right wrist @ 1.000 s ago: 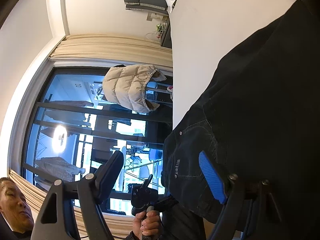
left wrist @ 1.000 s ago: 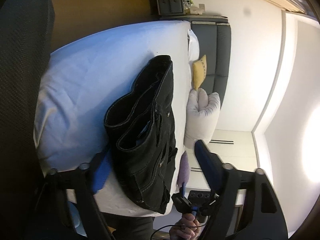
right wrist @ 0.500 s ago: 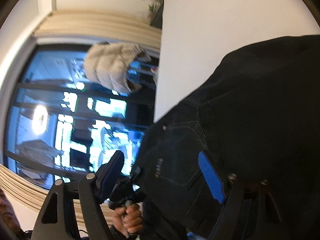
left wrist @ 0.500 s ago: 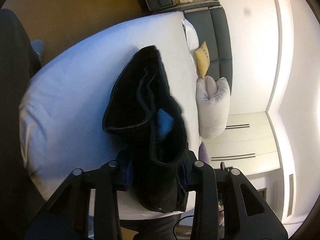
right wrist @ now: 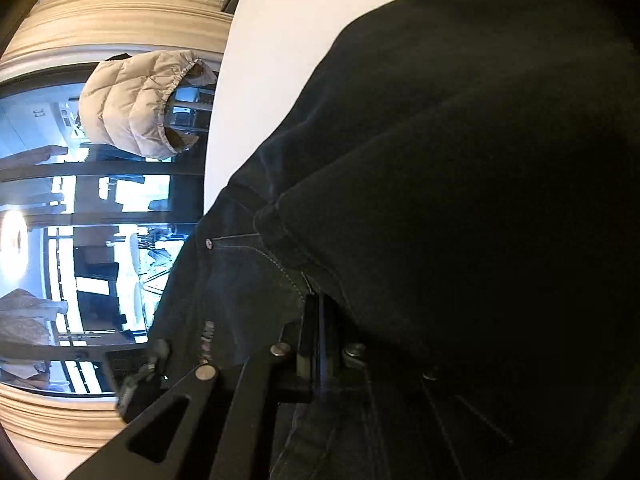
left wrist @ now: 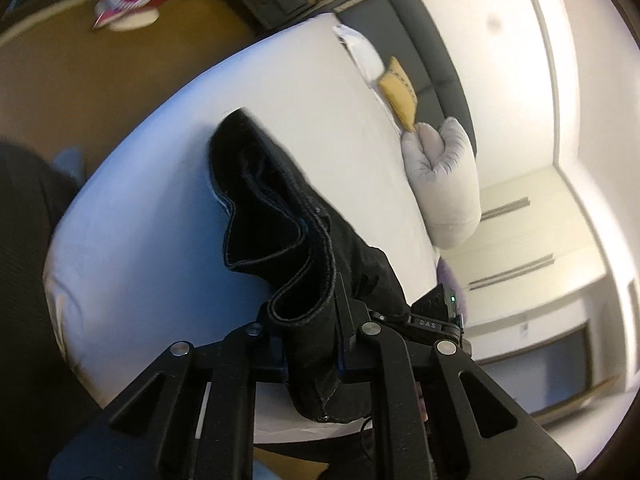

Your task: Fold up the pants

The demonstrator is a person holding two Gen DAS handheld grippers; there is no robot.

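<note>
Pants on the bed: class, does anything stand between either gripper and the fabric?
Nothing visible does. The left gripper has just closed its jaws on a bunch of the black pants above the white bed. The right gripper has just closed with denim around it.

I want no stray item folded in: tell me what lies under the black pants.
Under the black pants only the white bed shows. Where the cloth still rests on it, anything beneath is covered. The left claw grips the near end; that end's underside is hidden.
</note>
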